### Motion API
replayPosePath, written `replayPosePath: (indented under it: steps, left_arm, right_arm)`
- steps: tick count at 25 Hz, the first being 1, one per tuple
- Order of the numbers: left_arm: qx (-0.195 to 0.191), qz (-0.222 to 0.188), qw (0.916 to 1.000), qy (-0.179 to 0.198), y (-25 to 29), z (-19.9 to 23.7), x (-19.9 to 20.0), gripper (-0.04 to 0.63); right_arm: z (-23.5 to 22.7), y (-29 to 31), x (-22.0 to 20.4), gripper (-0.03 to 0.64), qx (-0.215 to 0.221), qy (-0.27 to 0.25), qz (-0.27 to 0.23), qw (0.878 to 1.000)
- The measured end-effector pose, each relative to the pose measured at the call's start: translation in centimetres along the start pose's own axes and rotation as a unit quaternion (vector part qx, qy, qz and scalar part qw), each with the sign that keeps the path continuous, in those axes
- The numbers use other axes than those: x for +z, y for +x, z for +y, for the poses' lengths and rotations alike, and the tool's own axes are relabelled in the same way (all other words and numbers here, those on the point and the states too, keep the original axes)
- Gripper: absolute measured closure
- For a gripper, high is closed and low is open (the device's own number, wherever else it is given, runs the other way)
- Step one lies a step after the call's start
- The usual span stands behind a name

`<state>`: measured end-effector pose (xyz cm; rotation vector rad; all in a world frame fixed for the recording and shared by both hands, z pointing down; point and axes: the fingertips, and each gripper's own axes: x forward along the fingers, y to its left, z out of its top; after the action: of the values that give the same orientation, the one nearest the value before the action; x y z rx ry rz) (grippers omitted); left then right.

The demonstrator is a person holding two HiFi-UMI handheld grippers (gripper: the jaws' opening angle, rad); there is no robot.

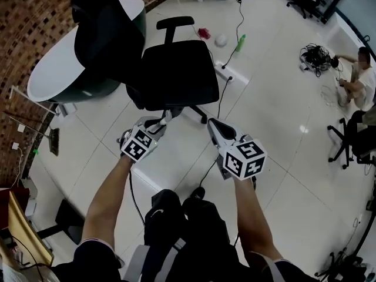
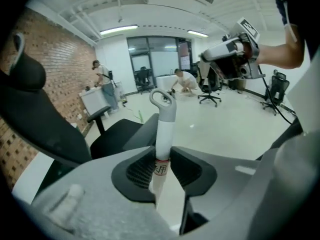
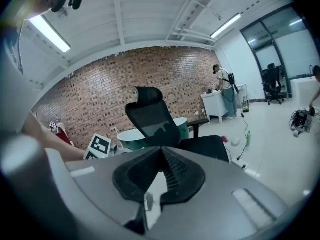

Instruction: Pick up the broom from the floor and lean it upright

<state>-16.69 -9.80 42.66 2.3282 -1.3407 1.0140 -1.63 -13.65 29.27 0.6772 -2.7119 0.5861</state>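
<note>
**A:** Head view first: where is the room opening up?

**B:** Bare white floor (image 1: 276, 110) is stretching from one to four o'clock. The office chair (image 1: 176, 75) is crowding twelve o'clock, just beyond both tools. The round table (image 1: 59, 69) and brick wall (image 1: 23, 34) are closing off ten.

**A:** And the broom handle (image 2: 162, 129)?

**B:** It is standing upright between the left gripper's (image 2: 161, 161) pads, which are clamping it below its grey hook cap. The right gripper (image 3: 160, 151) is pressing its jaws together on nothing.
</note>
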Motion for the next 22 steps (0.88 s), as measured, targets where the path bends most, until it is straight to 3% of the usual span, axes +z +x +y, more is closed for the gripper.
replayPosePath:
  steps: [6,11,18,22]
  left_arm:
    - [0.113,-0.013,0.9911,-0.069,-2.9,6.1,0.8,0.500]
    - [0.167,-0.036,0.9764,-0.132,-4.9,10.8,1.9,0.500]
    - [0.186,-0.064,0.9564,-0.216,-4.5,14.8,3.9,0.500]
    - [0.177,-0.068,0.9536,-0.234,-3.1,17.2,4.8,0.500]
  right_arm:
    - [1.6,2.8,2.4,0.614,0.042,-0.015,0.007,0.999]
    - [1.9,6.3,5.0,0.614,0.049,-0.028,0.011,0.998]
    - [0.7,9.5,9.4,0.614,0.023,-0.053,0.010,0.998]
    - [0.6,11.4,11.0,0.614,0.013,-0.063,0.004,0.998]
